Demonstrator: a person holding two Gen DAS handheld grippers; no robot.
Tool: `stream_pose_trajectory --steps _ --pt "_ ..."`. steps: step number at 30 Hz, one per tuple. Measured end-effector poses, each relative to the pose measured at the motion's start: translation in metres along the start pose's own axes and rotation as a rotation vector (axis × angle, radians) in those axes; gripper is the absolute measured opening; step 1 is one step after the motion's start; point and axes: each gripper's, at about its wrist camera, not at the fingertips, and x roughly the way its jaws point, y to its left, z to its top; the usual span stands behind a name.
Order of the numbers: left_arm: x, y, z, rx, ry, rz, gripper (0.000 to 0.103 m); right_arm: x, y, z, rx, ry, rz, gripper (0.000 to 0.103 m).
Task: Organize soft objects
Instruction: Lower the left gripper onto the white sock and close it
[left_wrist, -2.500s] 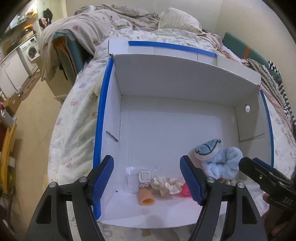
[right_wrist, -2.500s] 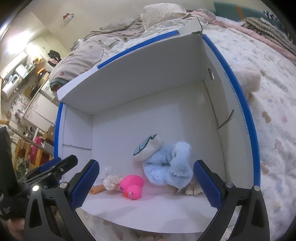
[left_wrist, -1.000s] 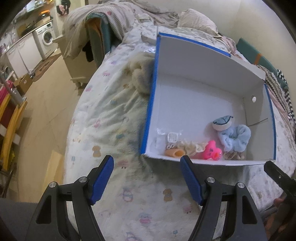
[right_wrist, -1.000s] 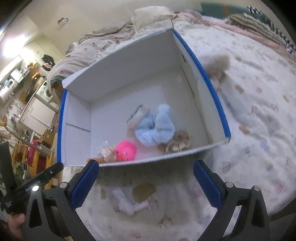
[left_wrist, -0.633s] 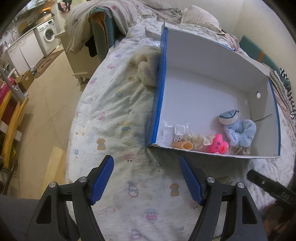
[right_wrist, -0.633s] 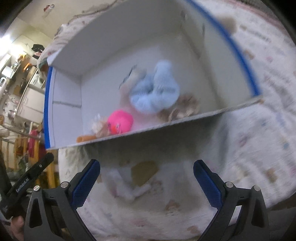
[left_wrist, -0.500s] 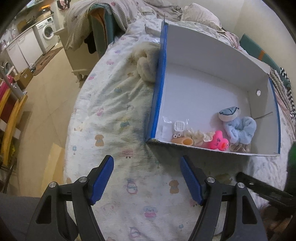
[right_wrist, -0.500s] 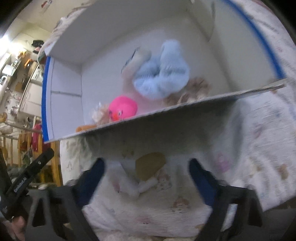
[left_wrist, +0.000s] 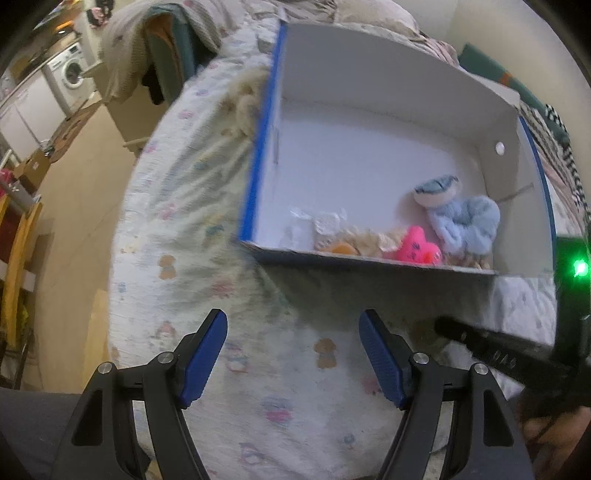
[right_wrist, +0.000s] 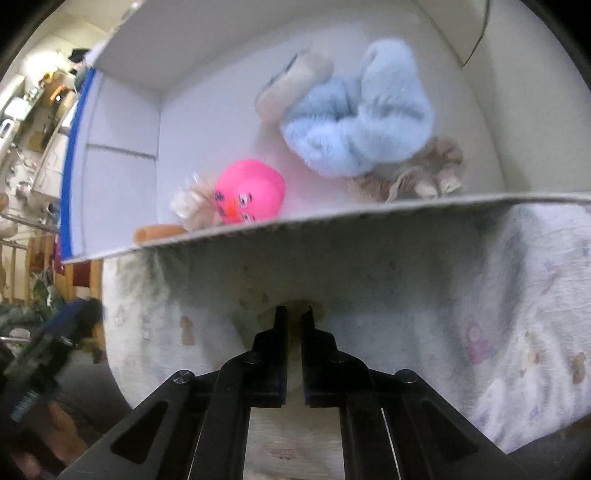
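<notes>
Right hand-held gripper (right_wrist: 293, 319): your jaws are pinched nearly together on a pale soft item (right_wrist: 295, 308) lying on the bed; what it is cannot be told.
Left hand-held gripper (left_wrist: 291, 345): yours stands wide, nothing between its blue pads, over bare patterned white bedspread (left_wrist: 192, 236).
Box edge: the white cardboard box with blue rim (left_wrist: 258, 162) has its low front wall just beyond both grippers.
Inside, near wall: pink rubber duck (right_wrist: 251, 192), fluffy light-blue scrunchie (right_wrist: 354, 125), beige scrunchie (right_wrist: 417, 177).
Open room: the box's far floor is bare.

A washing machine (left_wrist: 72, 75) stands at ten o'clock beside white cabinets (left_wrist: 26, 114). Grey and striped blankets (left_wrist: 125, 48) hang over a chair near eleven. Beige floor (left_wrist: 74, 184) spreads at nine.
</notes>
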Motion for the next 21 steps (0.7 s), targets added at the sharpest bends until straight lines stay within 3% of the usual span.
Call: stream_pose_trajectory --steps 7,14,19,21 --pt "0.019 -0.042 -0.016 0.075 0.09 -0.089 0.071 -0.044 -0.02 0.0 0.073 -0.137 0.01 0.008" --pt "0.047 -0.103 -0.038 0.251 0.198 -0.125 0.071 -0.063 -0.052 -0.004 0.137 -0.17 -0.001 0.008" --pt "0.065 -0.127 -0.045 0.33 0.229 -0.114 0.058 -0.075 -0.066 0.0 0.161 -0.185 0.006 0.008" --pt "0.073 -0.132 -0.046 0.348 0.238 -0.1 0.039 -0.077 -0.073 -0.005 0.165 -0.187 0.008 0.008"
